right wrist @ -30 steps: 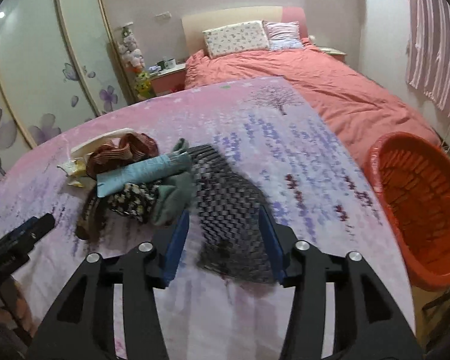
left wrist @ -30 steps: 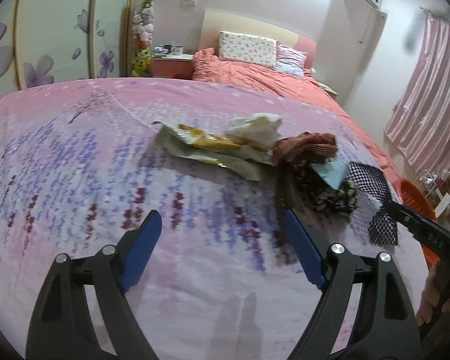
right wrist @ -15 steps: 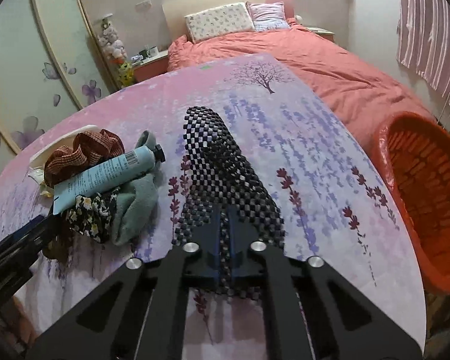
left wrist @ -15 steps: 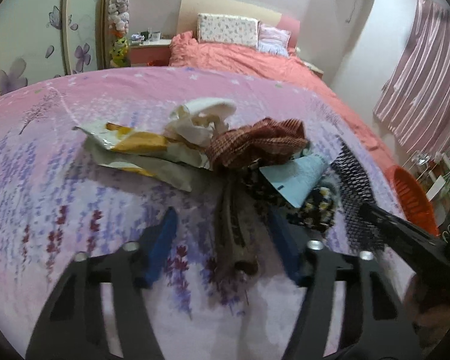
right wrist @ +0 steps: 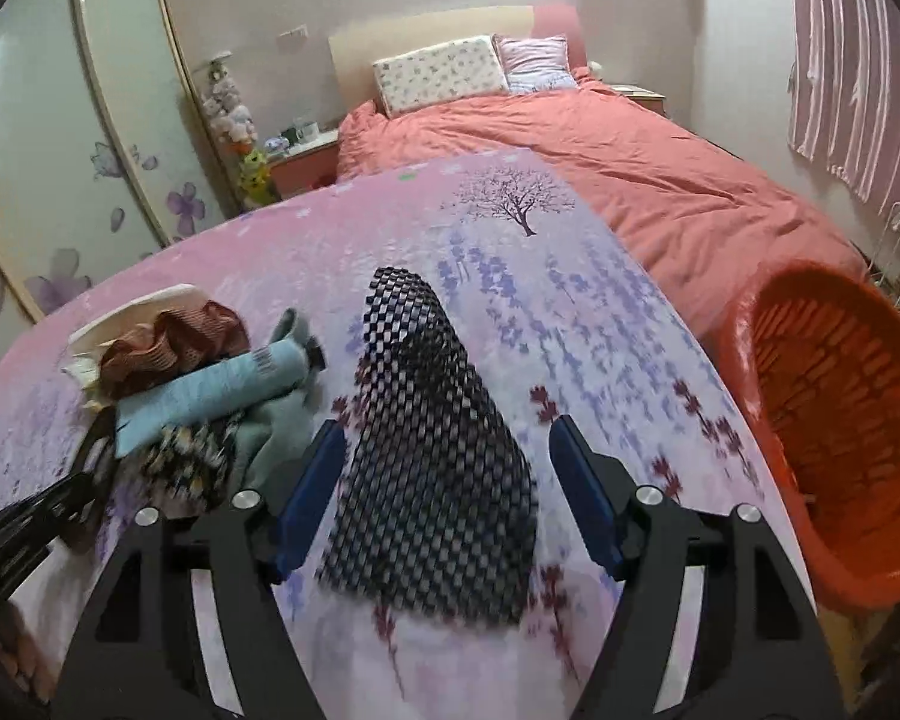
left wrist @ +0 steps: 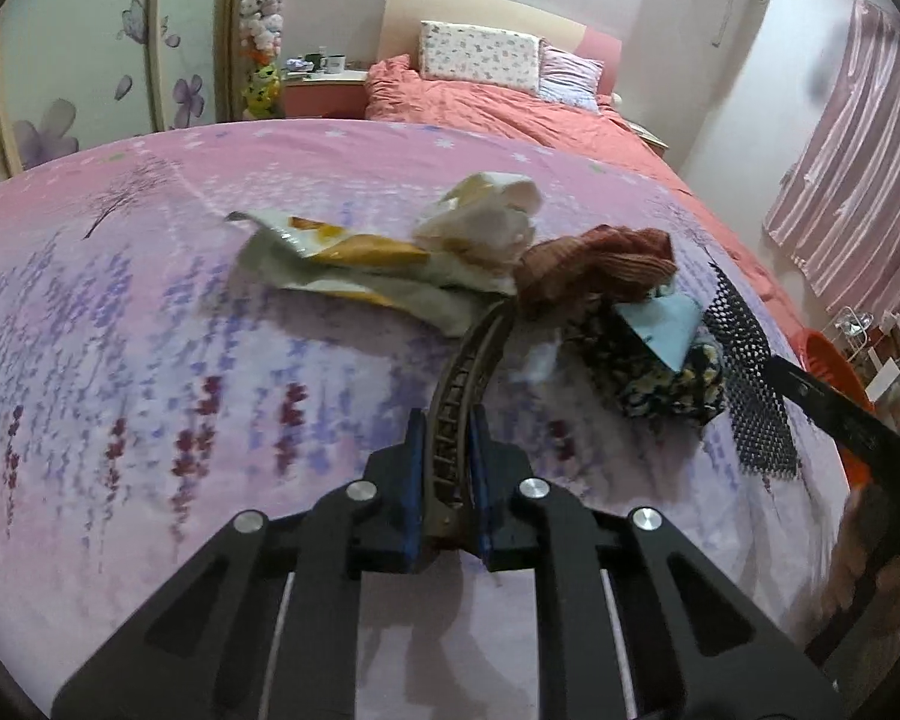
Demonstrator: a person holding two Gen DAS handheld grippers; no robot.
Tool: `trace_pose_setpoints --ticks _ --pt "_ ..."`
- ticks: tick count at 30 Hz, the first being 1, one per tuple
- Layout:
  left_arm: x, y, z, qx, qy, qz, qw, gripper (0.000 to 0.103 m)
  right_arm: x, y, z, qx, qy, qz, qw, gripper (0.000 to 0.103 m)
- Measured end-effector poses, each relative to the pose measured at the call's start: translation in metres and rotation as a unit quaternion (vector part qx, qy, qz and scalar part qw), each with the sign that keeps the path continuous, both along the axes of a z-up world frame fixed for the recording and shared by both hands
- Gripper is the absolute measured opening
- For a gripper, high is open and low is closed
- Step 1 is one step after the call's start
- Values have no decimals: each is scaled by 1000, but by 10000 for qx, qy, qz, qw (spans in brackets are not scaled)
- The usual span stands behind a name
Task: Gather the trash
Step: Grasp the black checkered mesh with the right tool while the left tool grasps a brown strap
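left claw (left wrist: 447, 468) closing on brown strap (left wrist: 459, 390) beside pile (left wrist: 594, 276) | right claw (right wrist: 447, 498) opening around mesh (right wrist: 432, 462), pads clear | risk: strap drags pile; mesh stays short of basket (right wrist: 750, 354)

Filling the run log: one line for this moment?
left gripper: closing on brown belt | right gripper: opening, black mesh between jaws, unpressed | orange basket: beside bed

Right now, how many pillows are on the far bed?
2. A floral pillow leans against the headboard, and a striped pillow sits right beside it nearer the curtain side. Others could be hidden behind them.
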State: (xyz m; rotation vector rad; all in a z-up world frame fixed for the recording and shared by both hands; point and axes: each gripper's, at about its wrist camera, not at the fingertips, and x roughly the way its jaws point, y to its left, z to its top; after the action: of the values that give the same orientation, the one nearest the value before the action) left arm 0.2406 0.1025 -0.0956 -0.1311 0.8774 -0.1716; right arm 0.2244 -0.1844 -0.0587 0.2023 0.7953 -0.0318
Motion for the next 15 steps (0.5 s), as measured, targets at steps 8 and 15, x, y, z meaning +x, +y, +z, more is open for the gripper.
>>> trace_pose_setpoints --ticks 8,15 --pt "9 -3 -1 -68 46 -29 10000 30 27 10 -11 -23 349 104 9993 23" --pt "18 -17 -5 23 59 -35 10000 31 -4 10 -12 302 362 339 9983 7"
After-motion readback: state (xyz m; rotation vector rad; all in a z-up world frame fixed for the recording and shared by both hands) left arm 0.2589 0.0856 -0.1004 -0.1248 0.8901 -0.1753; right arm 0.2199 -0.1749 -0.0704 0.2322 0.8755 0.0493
